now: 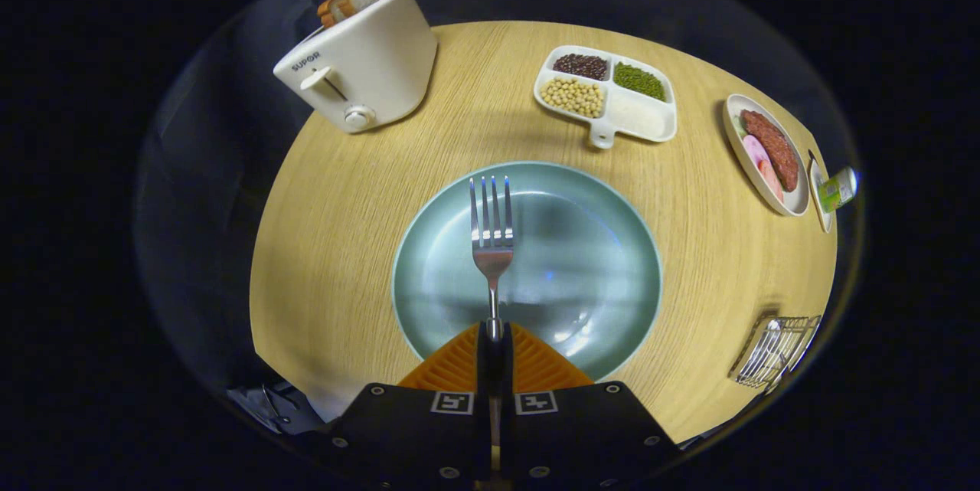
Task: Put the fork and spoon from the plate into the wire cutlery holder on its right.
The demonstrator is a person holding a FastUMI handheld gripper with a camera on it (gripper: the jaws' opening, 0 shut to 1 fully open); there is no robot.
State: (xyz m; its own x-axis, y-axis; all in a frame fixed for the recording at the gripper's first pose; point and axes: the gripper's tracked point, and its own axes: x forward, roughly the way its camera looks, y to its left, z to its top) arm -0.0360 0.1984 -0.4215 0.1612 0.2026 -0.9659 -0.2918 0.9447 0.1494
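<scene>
- The gripper (494, 334) sat at the bottom centre of the frame, its two fingers (459, 368) drawn together until only a thin slot was left between them.
- That slot was taken up by the handle of the fork (491, 234); both fingers pressed on it from either side, so the jaws were clamped on the fork.
- The fork stuck straight out ahead of the fingertips toward the middle of the frame, tines pointing away from the gripper and up the picture.
- Its head and tines showed over the pale green plate (597, 276), which filled the centre of the frame just beyond the fingers. Whether the fork touched the plate or hung above it could not be told.
- The plate's surface around the fork was bare and glossy, with light glinting on it.
- The wire cutlery holder (773, 349) lay at the lower right of the frame, well apart from the plate, near the edge of the round wooden table (344, 246). A shiny metal piece that looked like the spoon (766, 345) rested in it, though it was too small to be sure.
- A white toaster (360, 66) with bread in its slot stood at the upper left.
- A white divided dish (609, 93) of beans and grains sat at the upper middle right.
- A small plate of sliced meat (769, 154) lay at the far right.
</scene>
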